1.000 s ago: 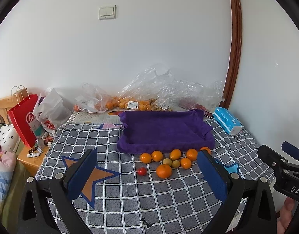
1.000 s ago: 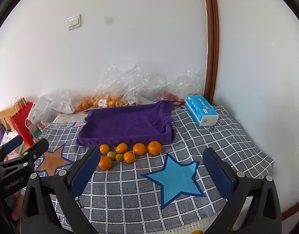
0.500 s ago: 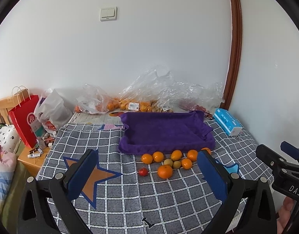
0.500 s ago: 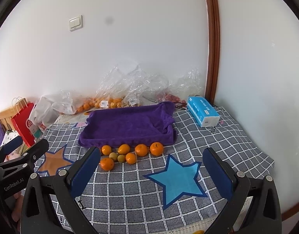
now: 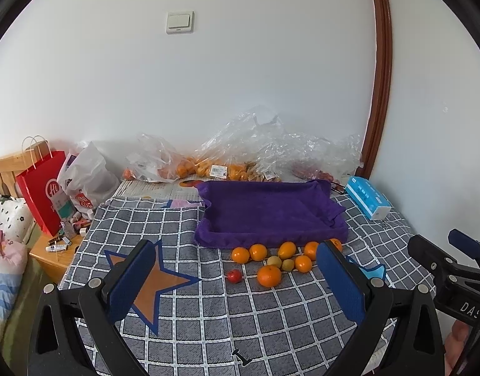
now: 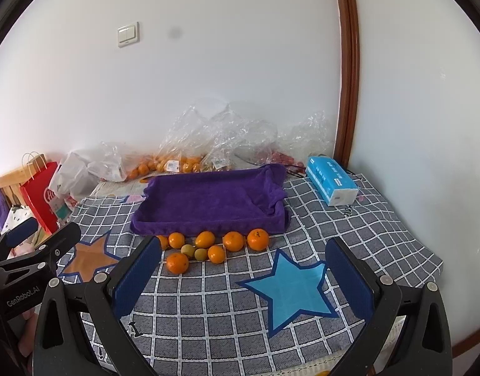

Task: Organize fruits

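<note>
At far left, one red paper bag (image 5: 41, 188) and one white plastic bag (image 5: 88, 181) beside the bed edge. Nearer the middle, left gripper (image 5: 236, 282) hovering over the checked blanket (image 5: 208, 319), jaws spread wide, nothing between them, one orange star patch (image 5: 152, 279) under the left pad. Just ahead, one small red fruit (image 5: 234, 276) lying alone on the blanket, a little left of the main cluster. Then the cluster itself, just in front of the purple towel-lined tray (image 5: 268, 213): seven oranges by count across both views, the biggest one (image 5: 269, 276) nearest the camera, plus two small yellow-green fruits (image 5: 280, 262) touching each other in the middle; possibly a further orange hidden behind a gripper pad, hard to tell. Tray holding no fruit. Behind it, against the wall, clear plastic bags (image 5: 240, 156) with more oranges inside, number not countable. Further right, one blue star patch (image 6: 291, 288) below the right gripper (image 6: 243, 279), jaws likewise wide apart and holding nothing. At far right, one blue tissue pack (image 6: 332, 183) on the blanket.
</note>
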A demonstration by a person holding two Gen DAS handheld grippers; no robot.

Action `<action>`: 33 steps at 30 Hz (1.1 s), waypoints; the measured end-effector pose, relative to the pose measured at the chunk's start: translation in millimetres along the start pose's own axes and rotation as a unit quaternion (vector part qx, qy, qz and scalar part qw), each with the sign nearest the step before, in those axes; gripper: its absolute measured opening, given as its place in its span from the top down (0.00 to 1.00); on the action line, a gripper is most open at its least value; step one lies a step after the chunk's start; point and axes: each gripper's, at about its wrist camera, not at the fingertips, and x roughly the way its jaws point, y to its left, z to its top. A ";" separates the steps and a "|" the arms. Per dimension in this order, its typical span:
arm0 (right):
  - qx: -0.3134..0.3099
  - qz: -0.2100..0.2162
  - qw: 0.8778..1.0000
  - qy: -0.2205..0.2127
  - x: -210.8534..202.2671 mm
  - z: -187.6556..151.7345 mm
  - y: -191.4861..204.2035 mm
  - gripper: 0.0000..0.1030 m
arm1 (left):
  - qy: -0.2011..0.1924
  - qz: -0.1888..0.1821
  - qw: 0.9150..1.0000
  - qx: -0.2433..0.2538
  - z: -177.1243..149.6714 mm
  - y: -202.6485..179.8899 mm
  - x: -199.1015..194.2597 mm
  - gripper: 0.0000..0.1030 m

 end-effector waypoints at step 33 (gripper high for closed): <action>-0.005 0.006 1.000 -0.004 -3.4 -1.9 3.6 0.00 | -0.001 0.009 1.000 -0.002 0.2 2.9 -1.1 0.00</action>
